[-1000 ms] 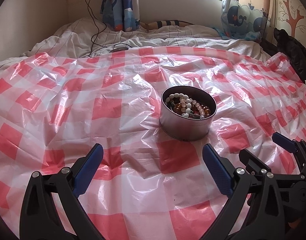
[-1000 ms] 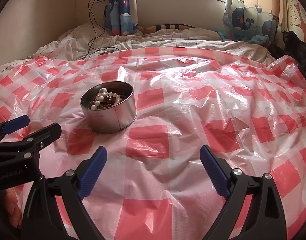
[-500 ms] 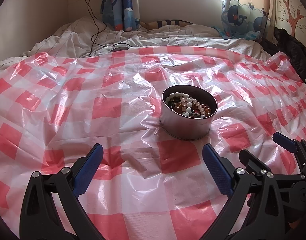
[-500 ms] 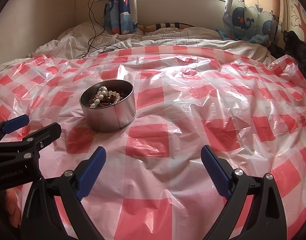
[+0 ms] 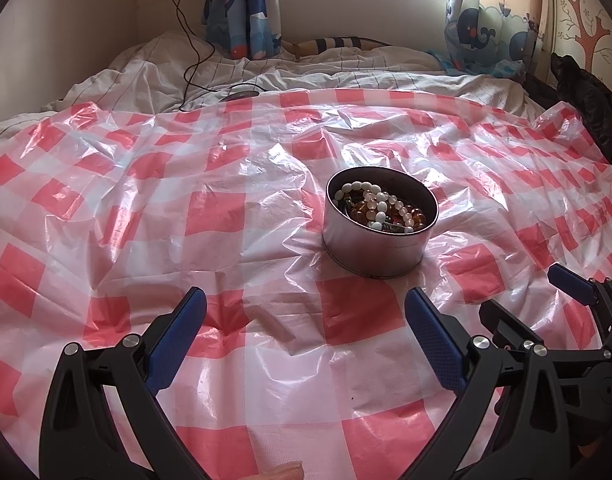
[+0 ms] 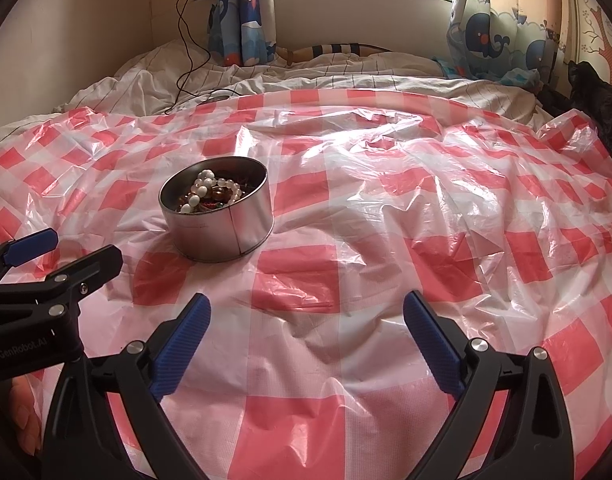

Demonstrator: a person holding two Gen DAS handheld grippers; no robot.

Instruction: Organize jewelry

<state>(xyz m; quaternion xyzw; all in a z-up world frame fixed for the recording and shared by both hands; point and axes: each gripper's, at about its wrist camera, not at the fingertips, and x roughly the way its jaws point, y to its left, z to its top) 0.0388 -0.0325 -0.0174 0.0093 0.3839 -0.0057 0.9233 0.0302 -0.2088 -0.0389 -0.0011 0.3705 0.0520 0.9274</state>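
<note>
A round metal tin (image 5: 379, 250) (image 6: 226, 232) stands on the red-and-white checked plastic sheet (image 5: 146, 216) (image 6: 425, 216). White and amber bead strands (image 5: 381, 206) (image 6: 210, 194) lie heaped inside it. My left gripper (image 5: 306, 320) hovers open a short way in front of the tin, nothing between its blue pads. My right gripper (image 6: 306, 316) is open too, to the right of the tin and nearer than it. Each gripper shows at the edge of the other's view: the right gripper (image 5: 545, 308) low on the right, the left gripper (image 6: 62, 252) low on the left.
The sheet covers a bed with rumpled white bedding (image 5: 306, 76) behind it. A black charger cable (image 5: 186, 40) hangs from the wall onto the bedding. Whale-print curtains (image 6: 242, 12) flank the window. A dark garment (image 5: 585, 92) lies at the right edge.
Both views have drifted only slightly; the tin sits a touch lower in the right wrist view. Both grippers stay open.
</note>
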